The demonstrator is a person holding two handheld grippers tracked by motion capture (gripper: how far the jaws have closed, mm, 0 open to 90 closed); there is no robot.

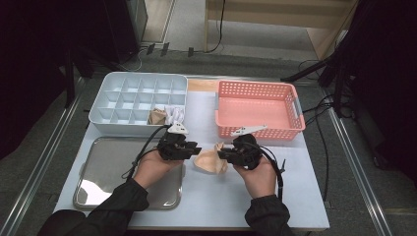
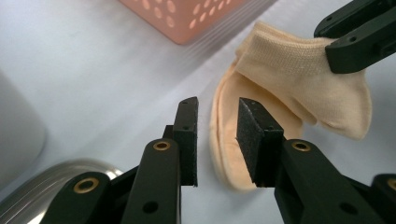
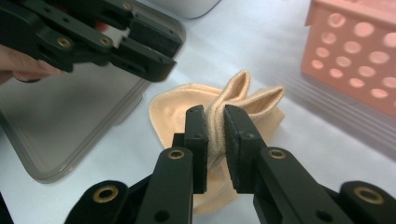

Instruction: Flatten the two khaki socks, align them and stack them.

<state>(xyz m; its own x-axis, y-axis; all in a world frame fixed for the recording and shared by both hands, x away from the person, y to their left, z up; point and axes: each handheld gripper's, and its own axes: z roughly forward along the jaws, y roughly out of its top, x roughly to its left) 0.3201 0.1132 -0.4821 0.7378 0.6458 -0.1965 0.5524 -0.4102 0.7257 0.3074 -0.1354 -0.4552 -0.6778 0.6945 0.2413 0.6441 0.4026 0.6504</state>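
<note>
- Right gripper: fingers clenched on the cuff of the pale peach knitted sock; cuff pinched upright between the pads.
- Left gripper: fingers released, parted just beside the sock's toe end; not touching.
- Sock rests on the white bench, between the flat steel tray and the pink perforated plastic basket.

No legible text or labels
</note>
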